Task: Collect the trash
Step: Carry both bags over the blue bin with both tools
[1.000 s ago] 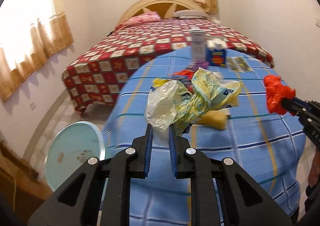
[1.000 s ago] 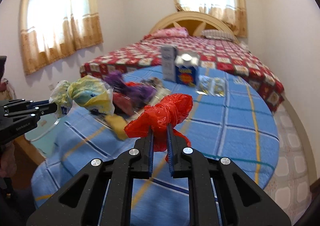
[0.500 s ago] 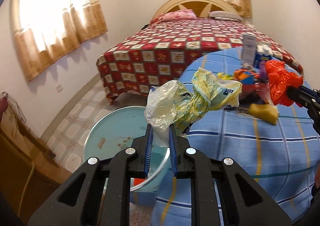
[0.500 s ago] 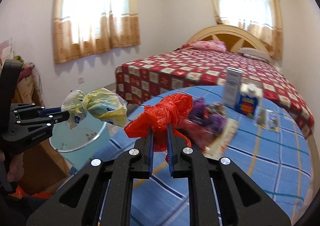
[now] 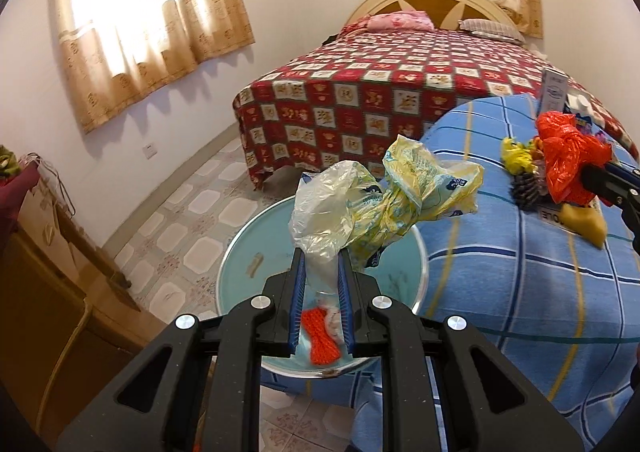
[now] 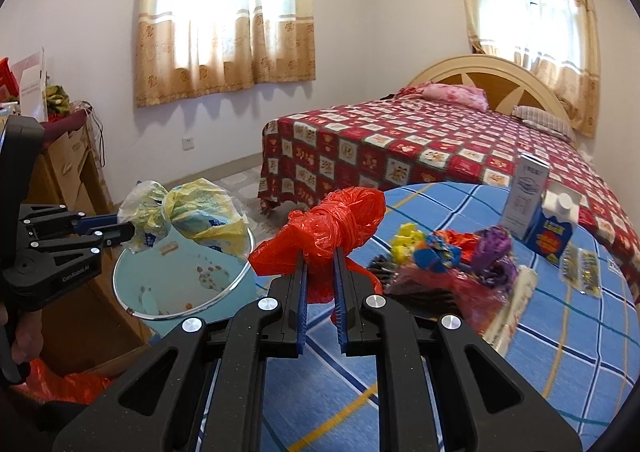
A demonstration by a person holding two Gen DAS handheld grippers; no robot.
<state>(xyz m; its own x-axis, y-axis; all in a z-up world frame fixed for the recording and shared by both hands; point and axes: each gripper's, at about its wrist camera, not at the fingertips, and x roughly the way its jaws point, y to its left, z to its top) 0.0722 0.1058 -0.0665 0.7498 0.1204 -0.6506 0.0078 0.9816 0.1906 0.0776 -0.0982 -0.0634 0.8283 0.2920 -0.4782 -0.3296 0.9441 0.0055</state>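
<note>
Above the pale blue bin [image 5: 240, 252], the left gripper [image 5: 321, 272] is pinching a yellowish plastic bag [image 5: 384, 200] — positioned for dropping. Over the table [image 6: 560, 332], the right gripper [image 6: 320, 276] is clamping a red bag [image 6: 332, 224] — apparently awaiting its turn.

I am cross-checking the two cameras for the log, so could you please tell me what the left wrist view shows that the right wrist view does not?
Only the left wrist view shows the orange-red scrap lying inside the pale blue bin, and a pine cone on the blue checked table.

Only the right wrist view shows the whole left gripper from the side, plus the flat sachets past the blue carton.

Both show the yellow plastic bag pinched over the bin, the red plastic bag in the right gripper, and the bed.
</note>
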